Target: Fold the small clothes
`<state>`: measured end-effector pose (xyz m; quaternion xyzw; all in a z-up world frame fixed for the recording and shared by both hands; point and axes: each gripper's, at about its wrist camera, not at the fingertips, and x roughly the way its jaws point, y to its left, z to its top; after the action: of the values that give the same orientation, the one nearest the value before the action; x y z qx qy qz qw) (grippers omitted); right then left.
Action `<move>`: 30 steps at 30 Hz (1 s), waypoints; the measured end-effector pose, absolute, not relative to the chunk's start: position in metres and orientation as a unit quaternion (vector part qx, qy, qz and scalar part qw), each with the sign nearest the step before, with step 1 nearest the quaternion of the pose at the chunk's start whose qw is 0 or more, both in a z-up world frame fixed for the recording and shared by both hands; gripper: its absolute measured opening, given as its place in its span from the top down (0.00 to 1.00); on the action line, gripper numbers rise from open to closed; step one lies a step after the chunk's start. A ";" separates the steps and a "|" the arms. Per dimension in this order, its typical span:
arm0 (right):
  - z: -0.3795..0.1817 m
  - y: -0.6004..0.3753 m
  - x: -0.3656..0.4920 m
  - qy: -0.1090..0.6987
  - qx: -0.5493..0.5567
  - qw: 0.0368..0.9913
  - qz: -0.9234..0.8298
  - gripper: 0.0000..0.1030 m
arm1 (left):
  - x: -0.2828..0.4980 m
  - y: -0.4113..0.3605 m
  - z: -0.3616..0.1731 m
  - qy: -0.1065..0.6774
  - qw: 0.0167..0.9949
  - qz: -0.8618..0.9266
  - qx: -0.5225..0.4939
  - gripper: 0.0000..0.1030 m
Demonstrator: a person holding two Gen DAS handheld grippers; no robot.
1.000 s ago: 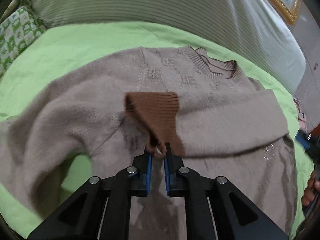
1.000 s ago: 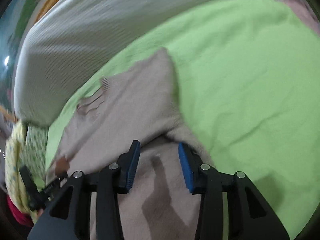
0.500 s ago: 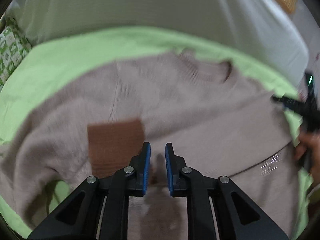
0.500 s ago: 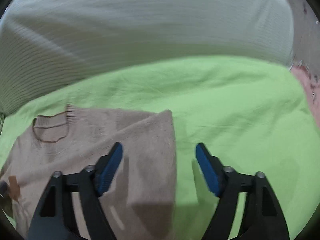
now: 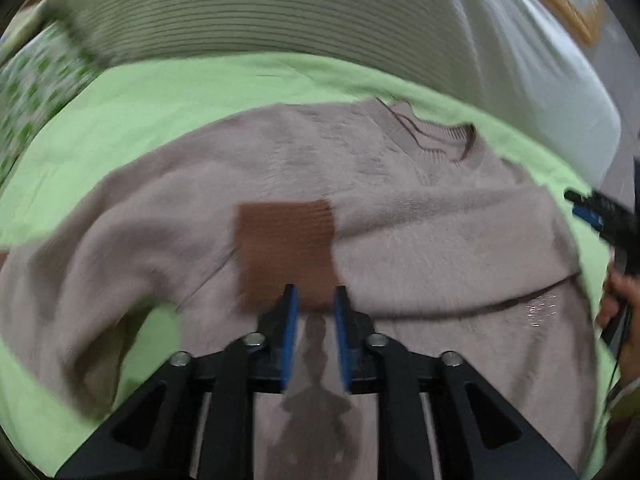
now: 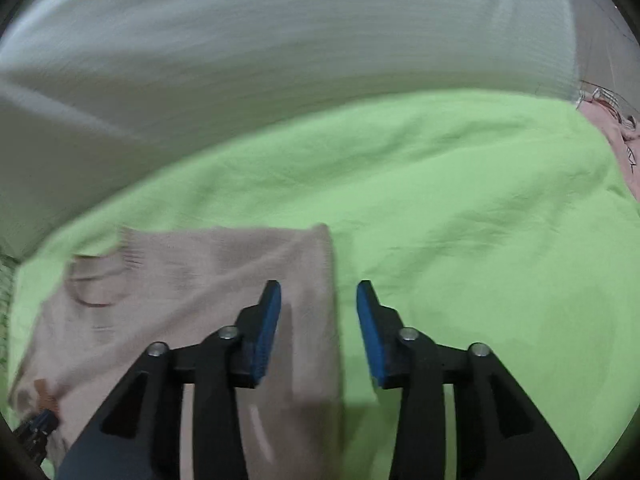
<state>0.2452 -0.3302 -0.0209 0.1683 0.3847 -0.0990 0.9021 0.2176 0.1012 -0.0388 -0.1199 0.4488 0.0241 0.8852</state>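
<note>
Two sleeves now lie folded across the sweater (image 5: 400,240), which is spread on the green sheet (image 5: 160,112). A second ago the left gripper (image 5: 314,300) pinched the brown cuff (image 5: 286,252); its jaws have just been opening, and the cuff now rests flat on the chest with nothing between the blue pads. The right gripper (image 6: 318,296) has swung from over the sweater's body toward its right edge; its jaws have just been closing a little but stand apart and empty, straddling that edge. The sleeve step looks finished, so folding the body likely comes next. The left view alone shows the whole sweater, the collar (image 5: 436,140) and the hand (image 5: 618,300) on the right gripper; the right view alone shows the bare sheet beyond and a pink cloth (image 6: 616,136) at its far corner.
</note>
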 end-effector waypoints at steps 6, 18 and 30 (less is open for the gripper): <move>-0.003 -0.273 0.188 0.369 0.192 0.909 0.013 0.50 | 0.137 0.157 -0.023 0.418 0.882 0.057 -0.209 0.38; -0.018 -0.196 0.153 0.396 0.190 0.894 0.089 0.49 | 0.091 0.352 -0.059 0.414 0.776 0.222 -0.420 0.35; -0.009 -0.204 0.119 0.379 0.194 0.901 0.078 0.49 | 0.143 0.295 0.000 0.380 0.853 0.212 -0.288 0.96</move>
<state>0.1186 -0.2037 -0.0087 0.1945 0.3790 0.0785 0.9013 0.1434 0.2950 -0.0004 -0.2877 0.3797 0.2121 0.8533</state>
